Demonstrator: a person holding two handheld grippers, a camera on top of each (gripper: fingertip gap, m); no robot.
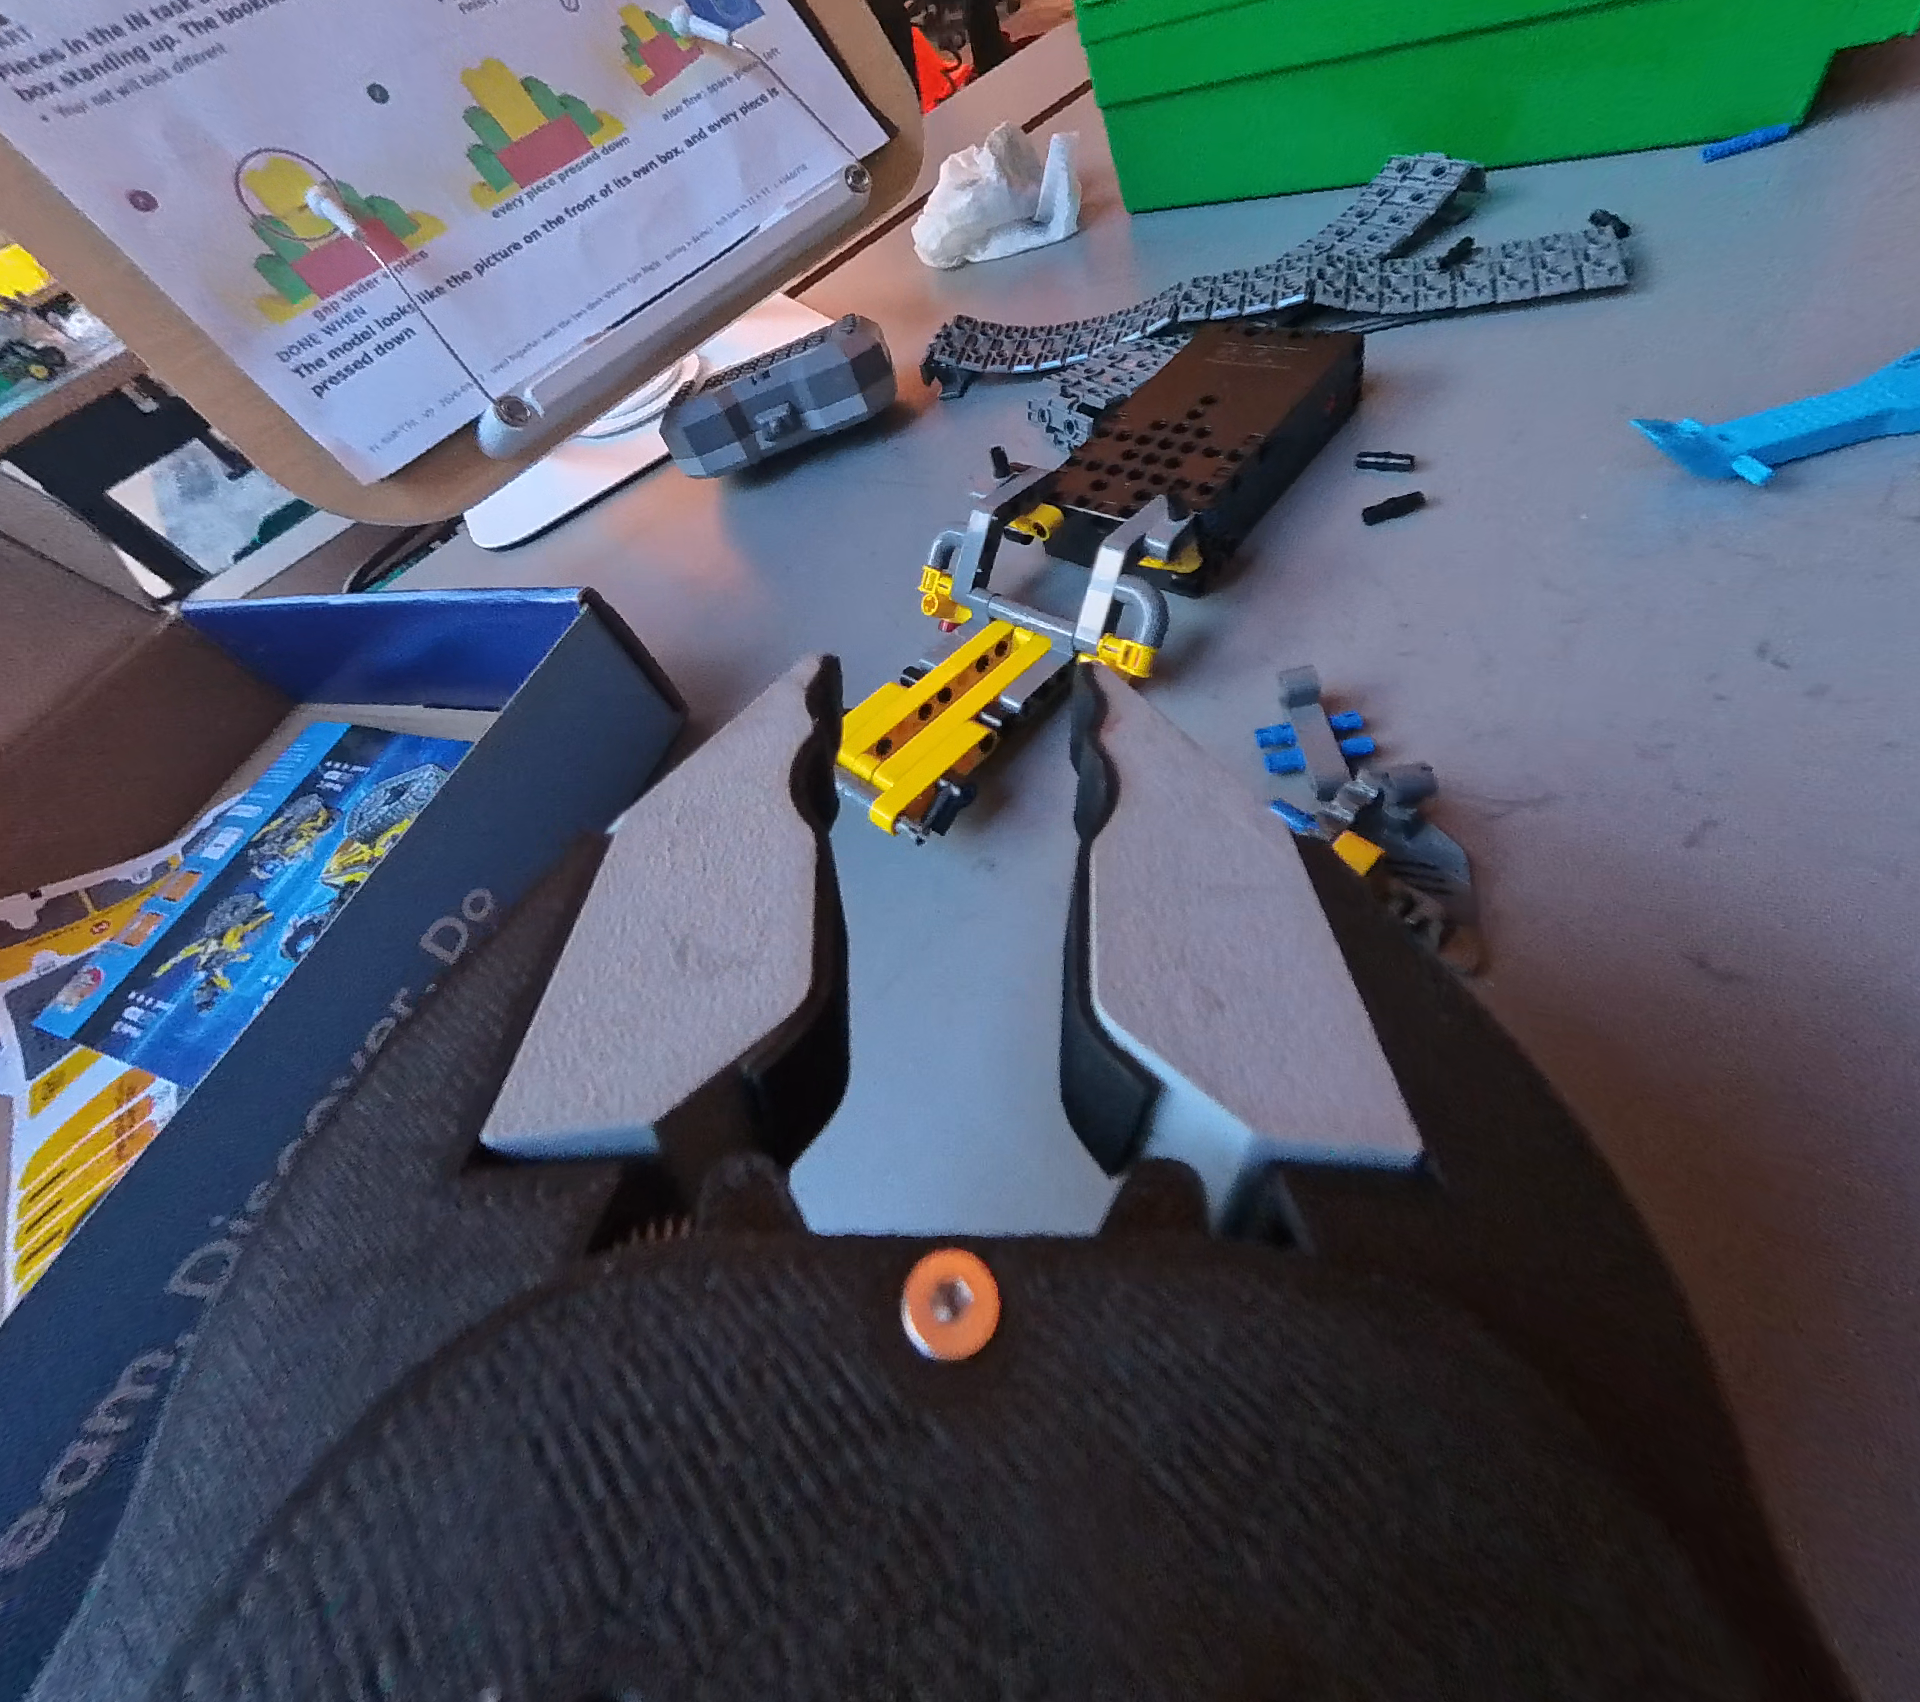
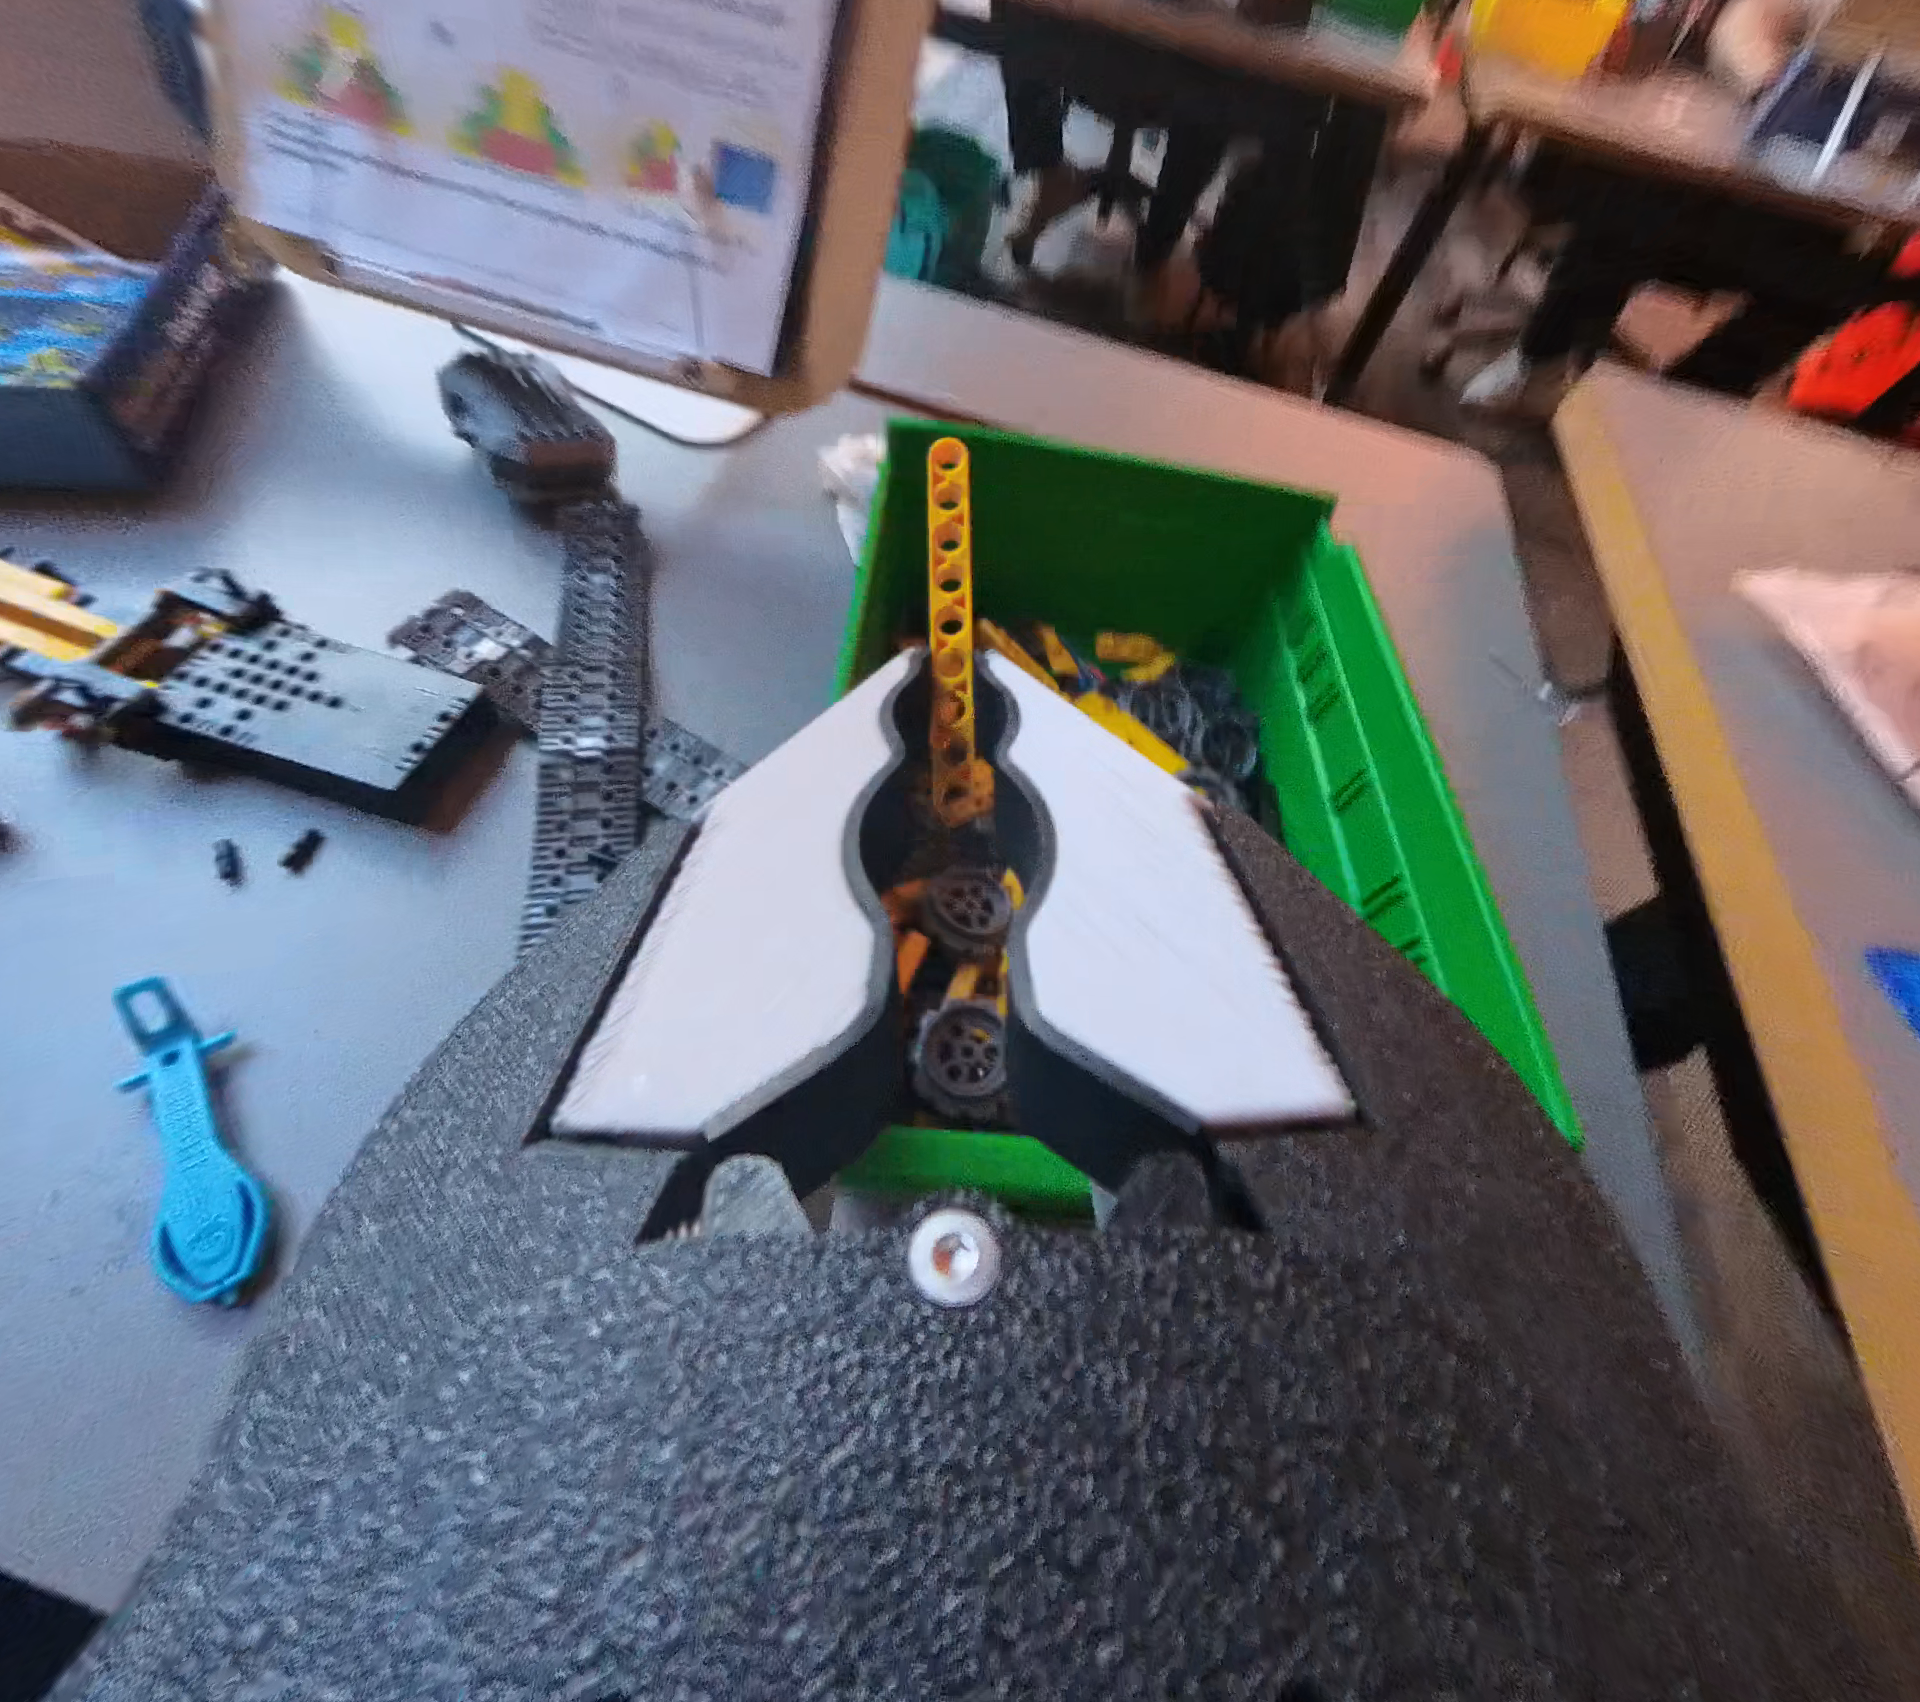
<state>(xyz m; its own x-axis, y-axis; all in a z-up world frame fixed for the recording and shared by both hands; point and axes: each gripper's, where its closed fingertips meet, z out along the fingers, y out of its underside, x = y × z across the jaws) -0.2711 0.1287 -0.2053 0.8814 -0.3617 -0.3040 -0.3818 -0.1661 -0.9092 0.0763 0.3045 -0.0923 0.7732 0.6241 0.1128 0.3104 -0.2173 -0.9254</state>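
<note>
Yellow beam (image 2: 951,613) pinched in right claw (image 2: 951,686), left claw (image 1: 951,696) straddling model (image 1: 935,733)

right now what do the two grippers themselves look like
Both match: the left gripper and right gripper each have a black, rough-textured printed body with one round metal screw at its centre. Their fingers are pale grey flat wedges tapering to a point, lined with wavy black inner pads. No cables, sleeves or hands show.

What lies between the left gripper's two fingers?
In the left wrist view, a yellow beam assembly lies between the left gripper's fingertips; nearer the camera only bare table shows.
</note>
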